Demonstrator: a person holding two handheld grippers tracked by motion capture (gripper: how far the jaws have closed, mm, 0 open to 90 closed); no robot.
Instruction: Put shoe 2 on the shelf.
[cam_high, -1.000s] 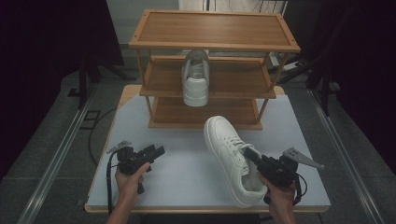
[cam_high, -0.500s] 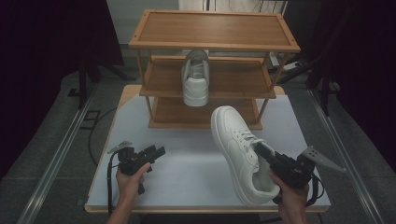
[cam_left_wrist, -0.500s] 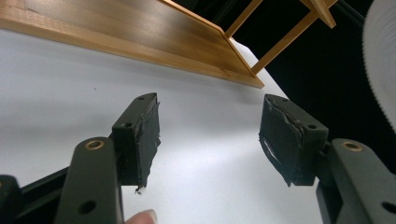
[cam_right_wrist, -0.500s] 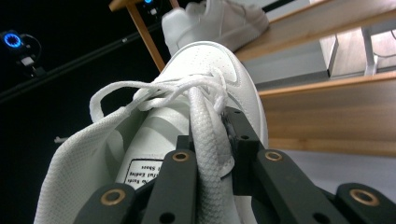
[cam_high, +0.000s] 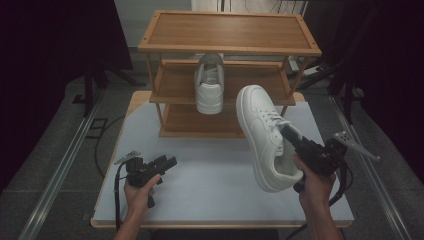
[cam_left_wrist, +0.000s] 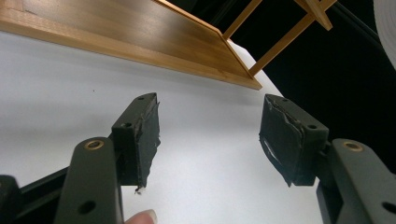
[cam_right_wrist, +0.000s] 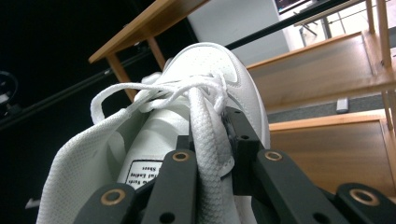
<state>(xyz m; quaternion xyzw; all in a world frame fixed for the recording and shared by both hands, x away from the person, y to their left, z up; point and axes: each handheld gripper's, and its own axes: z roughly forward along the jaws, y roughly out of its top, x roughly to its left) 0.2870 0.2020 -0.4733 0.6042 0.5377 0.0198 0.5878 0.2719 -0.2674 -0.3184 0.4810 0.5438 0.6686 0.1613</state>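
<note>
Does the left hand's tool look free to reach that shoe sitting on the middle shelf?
Probably yes: the left tool is open and holds nothing, and the shoe sits at the shelf's open front edge, with bare table between.

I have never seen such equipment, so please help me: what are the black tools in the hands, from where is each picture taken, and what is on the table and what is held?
There is no robot here. A person holds a hand-operated gripper in each hand. The high view comes from a fixed camera above the table. The other two pictures come from small cameras riding on each gripper, looking along its two black jaws.

On the white table stands a wooden shoe rack, with one white sneaker on its middle shelf.

The right gripper is shut on a second white sneaker, lifted clear of the table; the right gripper view shows the jaws pinching its tongue near the laces. The left gripper is open and holds nothing.
</note>
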